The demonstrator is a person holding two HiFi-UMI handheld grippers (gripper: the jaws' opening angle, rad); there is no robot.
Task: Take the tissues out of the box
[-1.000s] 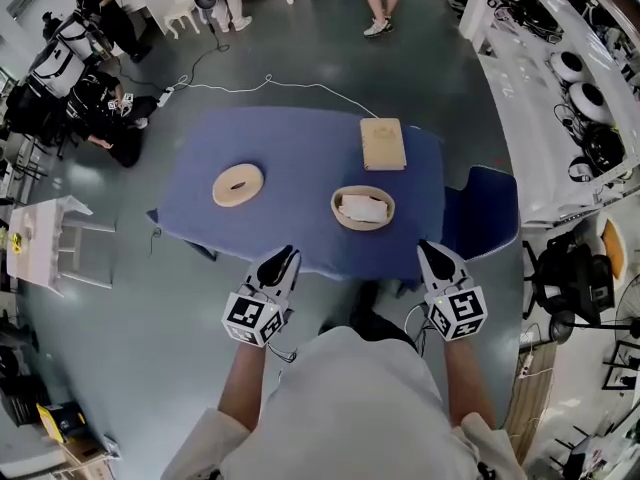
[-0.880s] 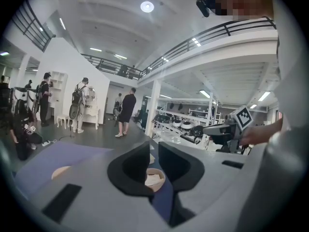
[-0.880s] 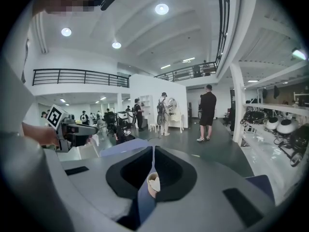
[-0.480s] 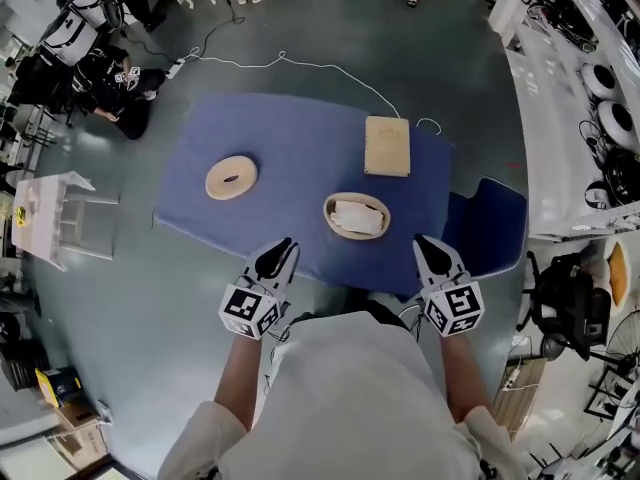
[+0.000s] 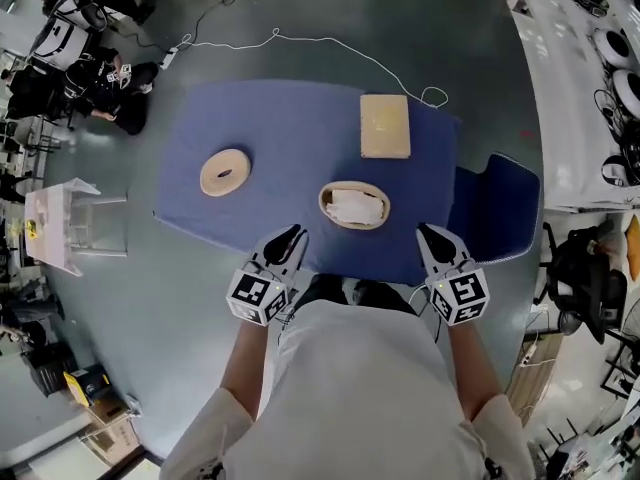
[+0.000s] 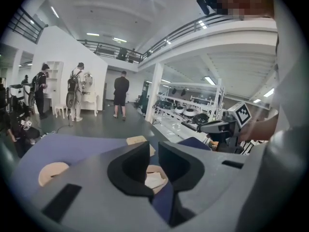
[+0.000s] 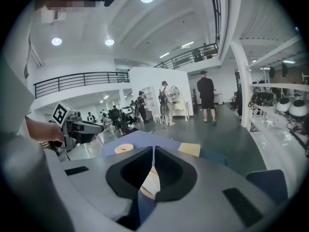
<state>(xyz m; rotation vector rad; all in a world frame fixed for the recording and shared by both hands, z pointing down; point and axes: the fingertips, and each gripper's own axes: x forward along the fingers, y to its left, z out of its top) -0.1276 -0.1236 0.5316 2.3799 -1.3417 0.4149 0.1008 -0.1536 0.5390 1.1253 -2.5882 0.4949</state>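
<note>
Hovering at the table's (image 5: 280, 128) near edge | left gripper (image 5: 290, 236) jaws slightly apart, empty | right gripper (image 5: 432, 236) pinched together, empty | tissues (image 5: 354, 206) sit in the open oval box (image 5: 322, 206) mid-table, slotted lid (image 5: 225, 171) lying left | next, I reckon: reach over, spread jaws, pinch the top tissue

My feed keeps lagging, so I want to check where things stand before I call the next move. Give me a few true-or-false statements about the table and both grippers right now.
1. The tissues lie inside the oval box. True.
2. The left gripper is closed on a tissue. False: its jaws stand apart with nothing between them, and it is held short of the box.
3. The round lid lies on the blue table, apart from the box. True.
4. The right gripper has its jaws wide apart. False: they are together and hold nothing.
5. The tan rectangular board rests on top of the box. False: it lies on the table beyond the box.
</note>
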